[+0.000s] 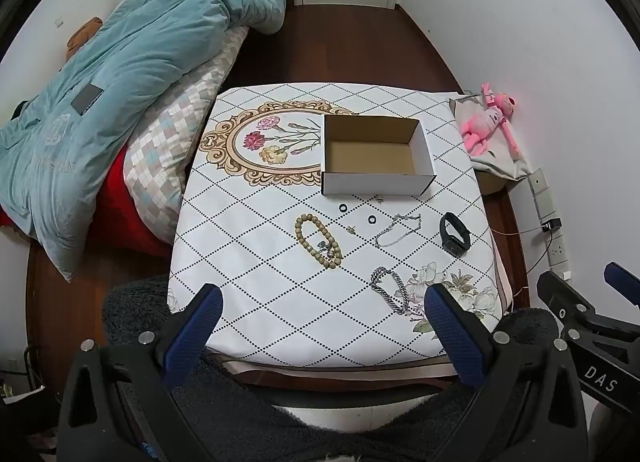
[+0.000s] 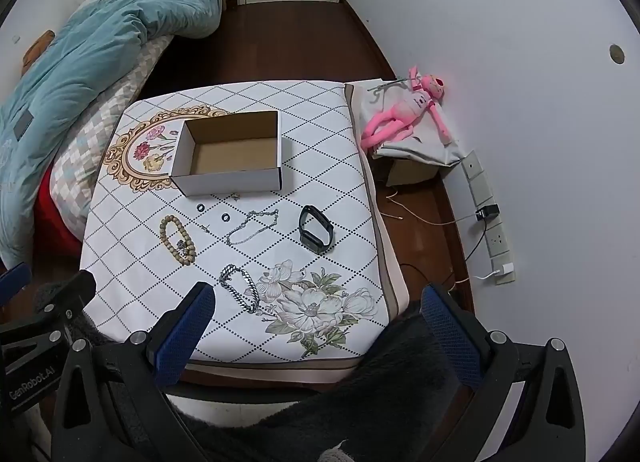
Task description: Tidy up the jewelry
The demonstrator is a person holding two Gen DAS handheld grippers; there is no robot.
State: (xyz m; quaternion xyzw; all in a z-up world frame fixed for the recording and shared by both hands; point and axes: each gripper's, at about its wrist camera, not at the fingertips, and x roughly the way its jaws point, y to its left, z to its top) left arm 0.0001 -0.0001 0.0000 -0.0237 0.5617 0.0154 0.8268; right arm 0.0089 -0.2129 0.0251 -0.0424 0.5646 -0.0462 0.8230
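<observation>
An empty white cardboard box [image 1: 376, 181] [image 2: 230, 179] stands open on the patterned table [image 1: 248, 262] [image 2: 332, 189]. In front of it lie a wooden bead bracelet [image 1: 318, 236] [image 2: 177, 238], two small black rings [image 1: 343, 207] [image 1: 372, 219], small earrings [image 1: 351, 228], a thin silver chain [image 1: 398, 230] [image 2: 252, 226], a black smart band [image 1: 454, 235] [image 2: 316, 235] and a thick silver chain bracelet [image 1: 390, 289] [image 2: 240, 287]. My left gripper [image 1: 324, 314] is open and empty over the table's near edge. My right gripper [image 2: 316, 314] is open and empty, also at the near edge.
A bed with a teal duvet [image 1: 120, 73] lies to the left. A pink plush toy [image 2: 404, 113] rests on a grey bag on a box to the right of the table. Wall sockets and cables [image 2: 486, 213] run along the right wall. Dark fuzzy fabric [image 1: 280, 422] lies below the grippers.
</observation>
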